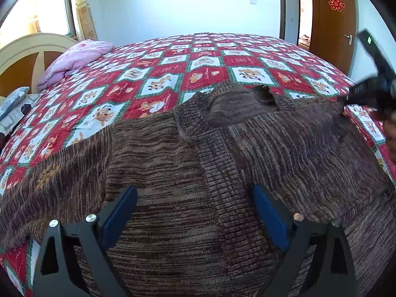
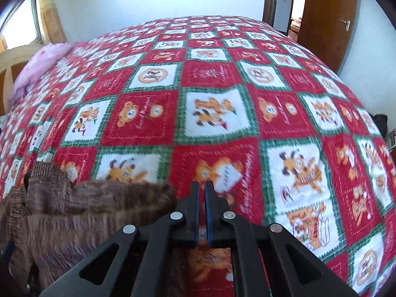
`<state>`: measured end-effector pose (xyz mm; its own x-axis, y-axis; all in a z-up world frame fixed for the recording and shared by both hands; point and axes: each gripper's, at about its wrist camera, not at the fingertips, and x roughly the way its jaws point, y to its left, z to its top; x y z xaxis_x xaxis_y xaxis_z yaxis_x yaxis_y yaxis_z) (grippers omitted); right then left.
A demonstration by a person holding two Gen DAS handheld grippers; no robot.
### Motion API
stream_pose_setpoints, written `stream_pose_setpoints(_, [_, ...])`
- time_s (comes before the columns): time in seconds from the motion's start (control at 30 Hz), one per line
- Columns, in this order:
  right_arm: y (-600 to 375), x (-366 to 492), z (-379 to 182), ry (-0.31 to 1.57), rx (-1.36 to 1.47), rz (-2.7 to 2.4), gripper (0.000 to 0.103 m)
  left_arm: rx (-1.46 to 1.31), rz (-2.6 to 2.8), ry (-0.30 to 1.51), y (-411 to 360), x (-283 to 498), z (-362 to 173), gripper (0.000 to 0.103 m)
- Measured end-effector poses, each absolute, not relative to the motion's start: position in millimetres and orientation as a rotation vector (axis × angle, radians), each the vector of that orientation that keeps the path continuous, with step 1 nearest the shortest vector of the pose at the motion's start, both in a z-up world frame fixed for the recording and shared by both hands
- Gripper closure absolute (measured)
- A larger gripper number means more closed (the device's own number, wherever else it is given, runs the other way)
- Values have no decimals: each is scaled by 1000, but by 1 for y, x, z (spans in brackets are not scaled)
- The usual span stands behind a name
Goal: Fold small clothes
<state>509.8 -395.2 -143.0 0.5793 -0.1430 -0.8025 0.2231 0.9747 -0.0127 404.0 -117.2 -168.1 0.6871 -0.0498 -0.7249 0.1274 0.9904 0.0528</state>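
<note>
Brown knit sweater (image 1: 173, 153) lay flat on quilt (image 1: 153, 74) | we saw left gripper (image 1: 194, 193) spread wide above it, empty | right gripper (image 2: 201, 185) pinched closed, holding nothing

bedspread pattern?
Checked red-and-white cartoon-print bedspread: red and white squares with orange cartoon animals, green borders. Clearest in the right wrist view.

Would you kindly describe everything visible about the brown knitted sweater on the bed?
The brown sweater is a chunky melange knit with tan flecks, a ribbed collar and a ribbed front band. It lies spread, somewhat rumpled, on the red-and-white checked bedspread. The left gripper hovers open above its body; nothing visibly grips it.
</note>
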Motion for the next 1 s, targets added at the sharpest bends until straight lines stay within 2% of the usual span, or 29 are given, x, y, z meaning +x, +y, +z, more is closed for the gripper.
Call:
stream_pose_setpoints(0.07, [-403, 490, -136, 907, 124, -187, 97, 89, -102, 813, -115, 405, -168, 3])
stream_pose_setpoints(0.17, [-399, 443, -121, 872, 114, -98, 80, 68, -109, 822, -112, 405, -169, 2])
stream_pose_setpoints(0.23, [-387, 414, -114, 869, 89, -18, 53, 56, -117, 826, -111, 406, -169, 2])
stream_pose_setpoints(0.37, [-341, 366, -119, 875, -116, 40, 51, 30, -139, 836, -109, 407, -170, 1])
stream_pose_setpoints(0.47, [-332, 362, -138, 921, -197, -27, 58, -6, -159, 847, -104, 408, -170, 1])
stream_pose_setpoints(0.7, [-352, 397, -131, 876, -49, -68, 57, -90, -204, 819, -94, 403, -167, 1])
stream_pose_setpoints(0.73, [-348, 405, -135, 902, -48, -56, 62, -97, -209, 808, -93, 401, -166, 1])
stream_pose_setpoints(0.77, [-343, 410, -141, 928, -47, -28, 71, -113, -221, 793, -90, 399, -164, 1])
stream_pose_setpoints(0.8, [-337, 413, -146, 944, -94, -44, 95, -134, -222, 772, -86, 396, -162, 1])
stream_pose_setpoints(0.83, [-331, 412, -148, 933, -158, -90, 100, -149, -217, 761, -83, 396, -161, 0])
stream_pose_setpoints(1.0, [-373, 411, -153, 943, -142, -256, 103, -139, -176, 786, -85, 402, -165, 0])
